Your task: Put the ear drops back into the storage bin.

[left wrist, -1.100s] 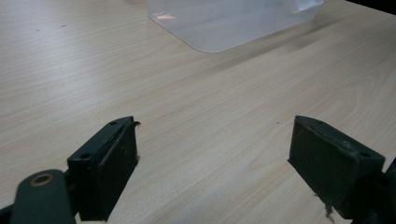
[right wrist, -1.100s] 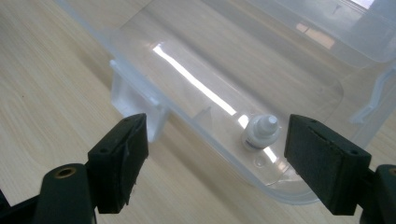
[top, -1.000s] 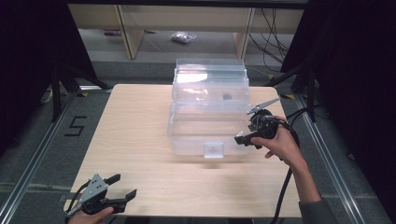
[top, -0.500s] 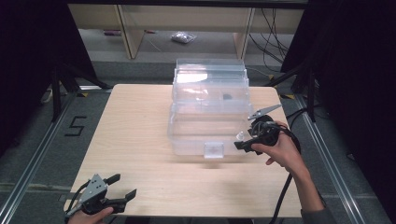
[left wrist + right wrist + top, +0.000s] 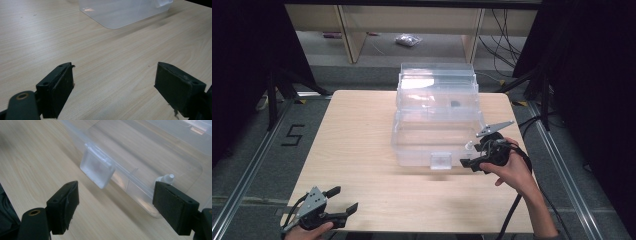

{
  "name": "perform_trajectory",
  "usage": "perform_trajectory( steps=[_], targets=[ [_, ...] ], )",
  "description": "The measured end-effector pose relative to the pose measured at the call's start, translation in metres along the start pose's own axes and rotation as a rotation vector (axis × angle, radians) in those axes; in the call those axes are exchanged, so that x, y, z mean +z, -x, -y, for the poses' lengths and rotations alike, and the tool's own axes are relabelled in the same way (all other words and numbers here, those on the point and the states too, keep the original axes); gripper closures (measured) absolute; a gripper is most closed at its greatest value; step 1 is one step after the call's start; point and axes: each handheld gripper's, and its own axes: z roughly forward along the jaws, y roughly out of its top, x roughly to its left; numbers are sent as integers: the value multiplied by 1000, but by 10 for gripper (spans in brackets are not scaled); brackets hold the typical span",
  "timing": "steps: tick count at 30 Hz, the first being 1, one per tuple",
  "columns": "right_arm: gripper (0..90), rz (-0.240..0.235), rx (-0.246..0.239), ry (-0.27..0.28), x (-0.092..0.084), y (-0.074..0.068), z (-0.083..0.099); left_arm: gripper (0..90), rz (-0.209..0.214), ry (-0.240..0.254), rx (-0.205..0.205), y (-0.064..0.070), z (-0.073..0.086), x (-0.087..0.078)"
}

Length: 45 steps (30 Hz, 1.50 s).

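A clear plastic box (image 5: 434, 135) with its lid raised stands on the wooden table (image 5: 357, 130), a frosted latch tab (image 5: 441, 161) on its front wall. My right gripper (image 5: 472, 155) is open at the box's front right corner, jaws pointing left along the front wall, nothing between them. In the right gripper view its jaws (image 5: 115, 207) frame the latch tab (image 5: 97, 168) and a small white peg (image 5: 167, 178) on the box wall (image 5: 155, 152). My left gripper (image 5: 343, 199) rests open near the table's front left edge. Its jaws (image 5: 113, 87) stand over bare wood, the box corner (image 5: 125, 12) farther off.
Behind the table stands wooden shelving, with a small plastic bag (image 5: 408, 40) on the floor. Cables hang at the back right. A "5" mark (image 5: 294, 135) is on the floor to the left. Dark curtains close in both sides.
My right gripper has moved a little toward the table's near edge, down along the box's front right corner. The left gripper and the box have not moved.
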Motion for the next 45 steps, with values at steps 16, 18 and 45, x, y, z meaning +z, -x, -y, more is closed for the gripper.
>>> perform_trajectory(
  steps=[16,18,45],
  targets=[
    [217,-19,-21,43,6,-15,14,147,-4,-2,1,1,0,-1],
    [217,-15,-38,42,7,-15,15,147,-5,-3,1,1,0,-1],
    [199,-32,-48,115,20,-38,39,147,-8,-3,0,1,0,-1]
  ],
)
